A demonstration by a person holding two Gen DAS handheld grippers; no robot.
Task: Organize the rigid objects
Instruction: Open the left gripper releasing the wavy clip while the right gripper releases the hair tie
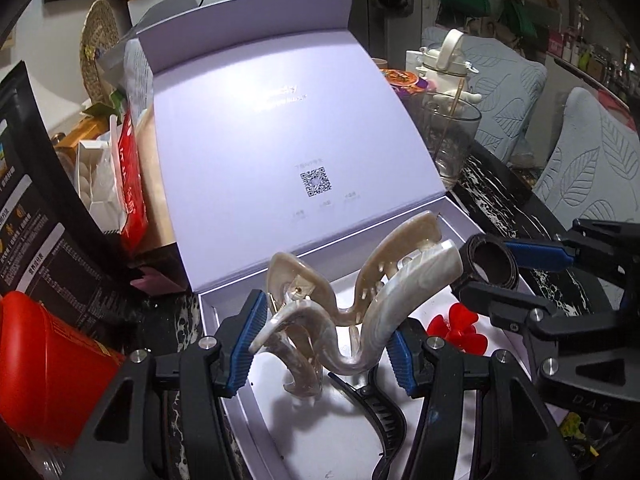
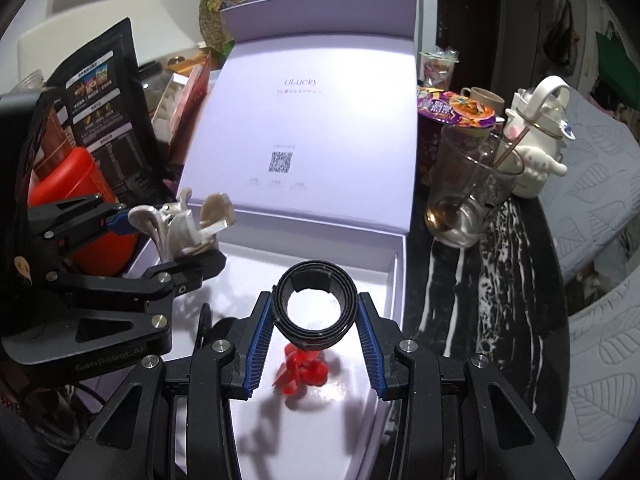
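Note:
An open lilac box point(image 1: 210, 312) stands on the dark marbled table, its lid point(image 1: 280, 140) tilted back. My left gripper point(image 1: 324, 344) is shut on a pearl-cream hair claw point(image 1: 360, 300), held just above the box's floor. Below it in the box lie a black hair clip point(image 1: 380, 412) and a red flower-shaped clip point(image 1: 456, 328). At the right edge, my right gripper point(image 1: 486, 270) is shut on a black ring point(image 1: 486, 239). In the right wrist view the right gripper point(image 2: 314, 320) holds that ring point(image 2: 316, 270) over the red clip point(image 2: 304, 372); the left gripper point(image 2: 168, 236) carries the claw point(image 2: 180, 228).
A glass with a stir stick point(image 2: 468, 192) stands right of the box beside a snack cup point(image 2: 456, 112) and a white kettle point(image 2: 536, 136). A red container point(image 1: 48, 360), a black pouch point(image 2: 104, 120) and packets crowd the left. Leaf-patterned chairs point(image 1: 592, 168) stand beyond the table's edge.

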